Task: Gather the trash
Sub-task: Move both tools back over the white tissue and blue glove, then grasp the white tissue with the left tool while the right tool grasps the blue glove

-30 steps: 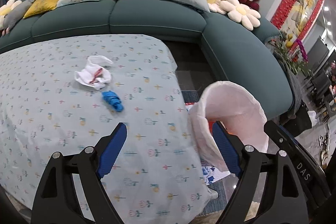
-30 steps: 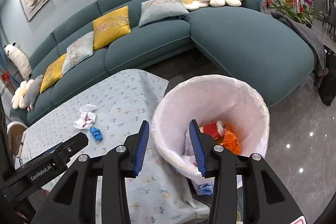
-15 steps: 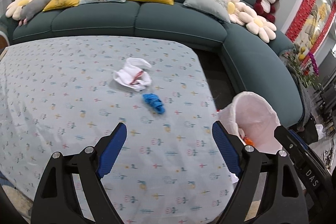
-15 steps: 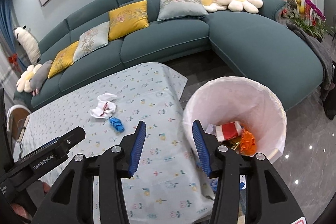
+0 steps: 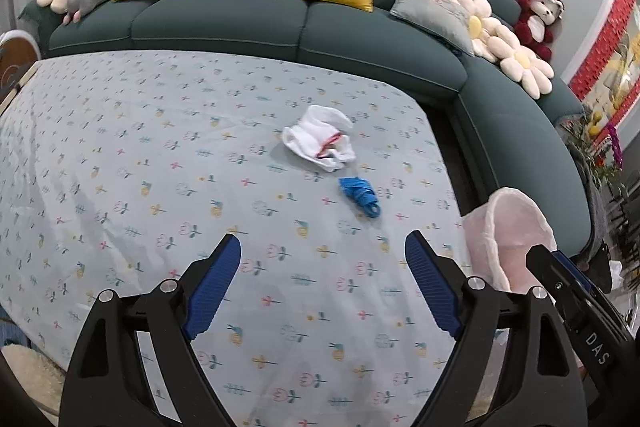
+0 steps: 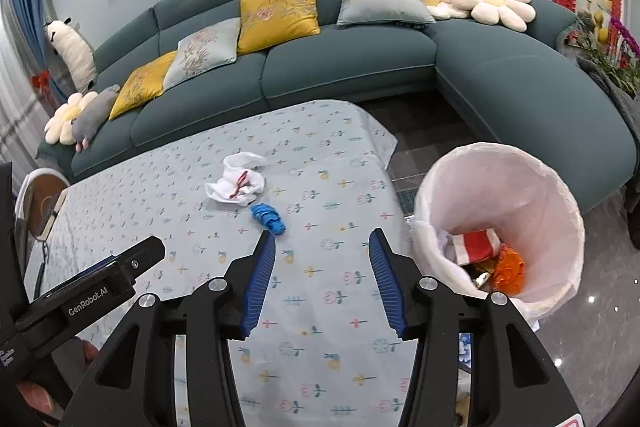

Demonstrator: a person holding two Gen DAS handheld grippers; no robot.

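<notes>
A crumpled white tissue with red marks (image 5: 320,143) (image 6: 236,183) and a small blue wad (image 5: 360,195) (image 6: 268,218) lie on the flower-print tablecloth (image 5: 160,167) (image 6: 320,291). A bin with a pale liner (image 6: 500,211) (image 5: 510,231) stands off the table's right edge, holding red and orange scraps (image 6: 486,253). My left gripper (image 5: 323,255) hangs open over the cloth, short of the blue wad. My right gripper (image 6: 322,247) is over the cloth left of the bin, its jaws opening with nothing between them.
A teal corner sofa (image 5: 248,23) (image 6: 348,67) with cushions, flower pillows and a red plush toy wraps the far side and right. A round stool (image 6: 40,203) stands at the left. The left gripper's body (image 6: 84,295) crosses the lower left of the right wrist view.
Both grippers have swung left from the bin to above the table, so the tissue and blue wad sit nearer the middle. The right jaws stand wider apart.
</notes>
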